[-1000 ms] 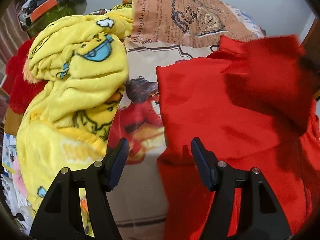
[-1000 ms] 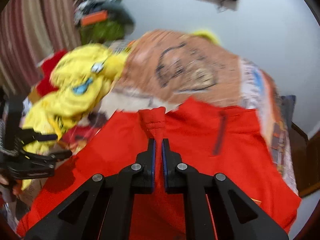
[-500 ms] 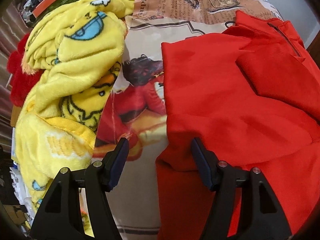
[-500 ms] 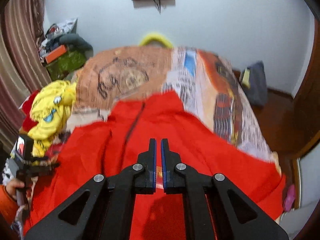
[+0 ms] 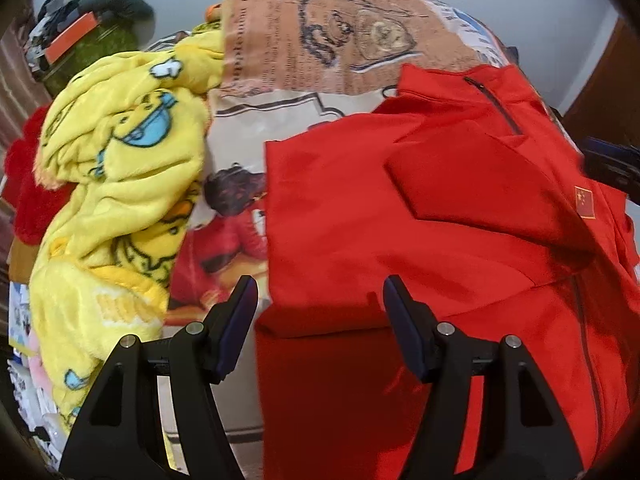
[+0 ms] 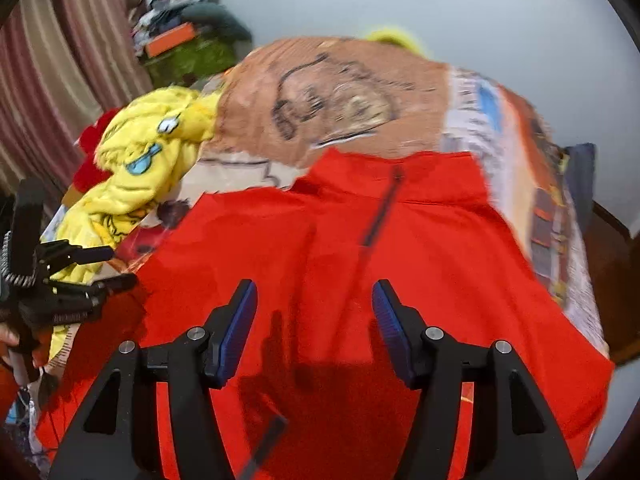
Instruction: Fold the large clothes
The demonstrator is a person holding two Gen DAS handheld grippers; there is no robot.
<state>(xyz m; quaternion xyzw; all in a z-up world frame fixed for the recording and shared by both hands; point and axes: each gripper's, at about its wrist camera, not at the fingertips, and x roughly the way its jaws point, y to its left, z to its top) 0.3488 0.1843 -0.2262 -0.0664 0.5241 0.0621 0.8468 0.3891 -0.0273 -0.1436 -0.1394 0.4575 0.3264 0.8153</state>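
A large red jacket [image 5: 420, 216] with a dark zip lies spread on the printed bedspread [image 5: 328, 44]. One sleeve is folded across its chest. It also shows in the right wrist view [image 6: 360, 248]. My left gripper [image 5: 318, 322] is open and empty, just above the jacket's left edge. My right gripper [image 6: 314, 320] is open and empty, above the jacket's lower middle. The left gripper also shows at the left of the right wrist view [image 6: 108, 266].
A crumpled yellow fleece blanket [image 5: 120, 184] lies left of the jacket, also seen in the right wrist view [image 6: 148, 168]. A red plush item [image 5: 28, 200] lies beyond it. A cluttered green pile [image 5: 96, 44] stands at the far left by striped curtains [image 6: 60, 80].
My right gripper was shut on the jacket's sleeve, laid it across the chest, let go and has opened. The left gripper stayed open near the left edge.
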